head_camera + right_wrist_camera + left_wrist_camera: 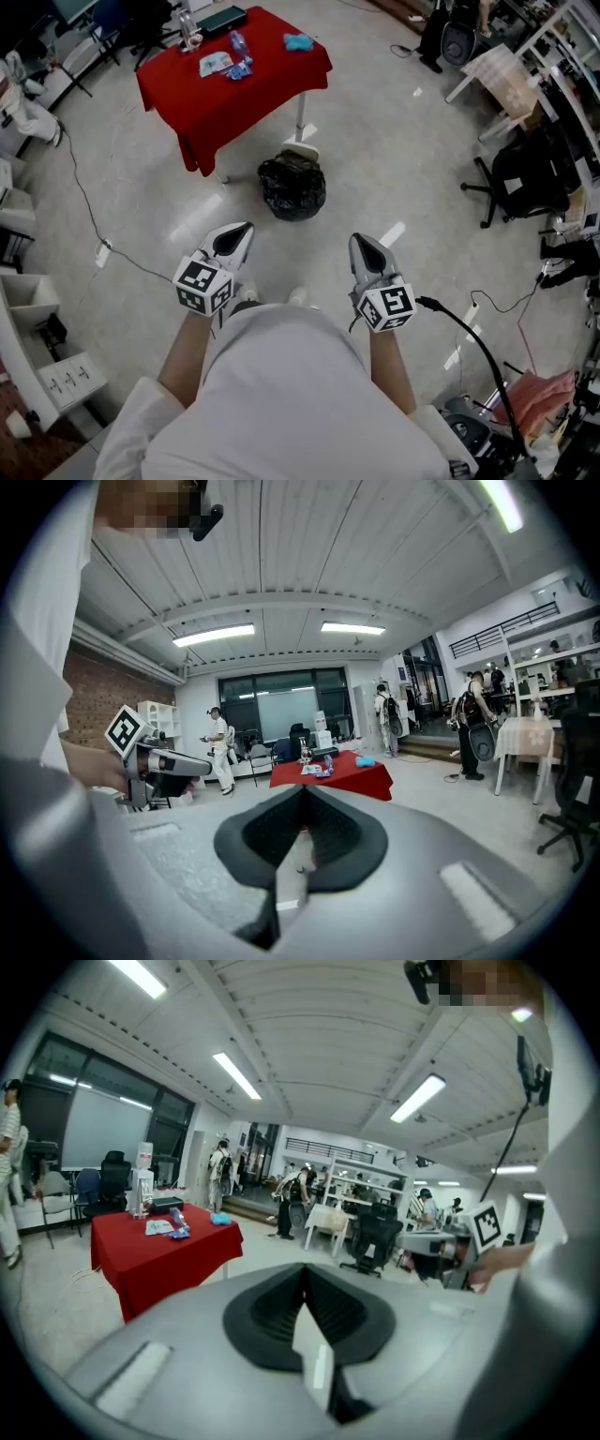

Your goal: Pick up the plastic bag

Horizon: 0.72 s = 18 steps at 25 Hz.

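well, head view: black plastic bag (292, 187) sits on the floor (394, 159) just beside a leg of the red-cloth table (234, 94), well apart from both tools. left hand-held gripper (240, 232) & right hand-held gripper (362, 246) are held out in front of the person, tips toward the bag. left gripper view: jaws closed together, nothing btwn them. right gripper view: jaws closed too, empty; red table far ahead.

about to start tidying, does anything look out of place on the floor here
Yes: a crumpled black plastic bag lies on the bare floor right by the foot of the red-clothed table, out in the open walkway. A thin cable also trails loose across the floor at the left. Nothing looks spilled.
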Each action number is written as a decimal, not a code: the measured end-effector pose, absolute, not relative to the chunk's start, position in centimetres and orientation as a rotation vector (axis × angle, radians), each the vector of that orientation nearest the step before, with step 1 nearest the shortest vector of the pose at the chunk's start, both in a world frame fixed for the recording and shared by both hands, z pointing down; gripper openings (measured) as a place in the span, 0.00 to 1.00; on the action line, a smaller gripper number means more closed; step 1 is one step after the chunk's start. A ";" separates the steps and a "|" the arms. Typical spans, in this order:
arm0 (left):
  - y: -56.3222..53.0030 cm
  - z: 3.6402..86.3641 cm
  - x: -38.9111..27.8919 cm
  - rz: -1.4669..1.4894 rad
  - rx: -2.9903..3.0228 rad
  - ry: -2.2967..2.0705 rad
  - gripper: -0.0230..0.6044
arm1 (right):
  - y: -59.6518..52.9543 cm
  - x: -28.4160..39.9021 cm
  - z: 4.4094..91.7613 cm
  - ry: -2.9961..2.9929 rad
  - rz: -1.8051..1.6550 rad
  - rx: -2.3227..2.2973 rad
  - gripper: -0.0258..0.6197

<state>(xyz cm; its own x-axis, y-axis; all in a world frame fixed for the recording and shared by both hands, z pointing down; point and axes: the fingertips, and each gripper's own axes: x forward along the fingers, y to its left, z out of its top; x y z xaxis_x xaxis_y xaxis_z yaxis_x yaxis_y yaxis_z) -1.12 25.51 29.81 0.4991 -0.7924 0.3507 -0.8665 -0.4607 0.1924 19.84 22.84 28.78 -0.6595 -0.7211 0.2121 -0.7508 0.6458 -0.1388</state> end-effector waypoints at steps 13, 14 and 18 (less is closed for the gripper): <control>25.0 30.2 0.9 0.294 2.357 -1.484 0.04 | 22.3 22.3 30.5 -2.763 0.278 1.070 0.04; 24.9 30.3 0.8 0.295 2.354 -1.485 0.04 | 22.2 22.3 30.5 -2.765 0.280 1.068 0.04; 23.8 30.6 0.6 0.310 2.351 -1.486 0.04 | 21.1 22.3 30.8 -2.763 0.291 1.072 0.04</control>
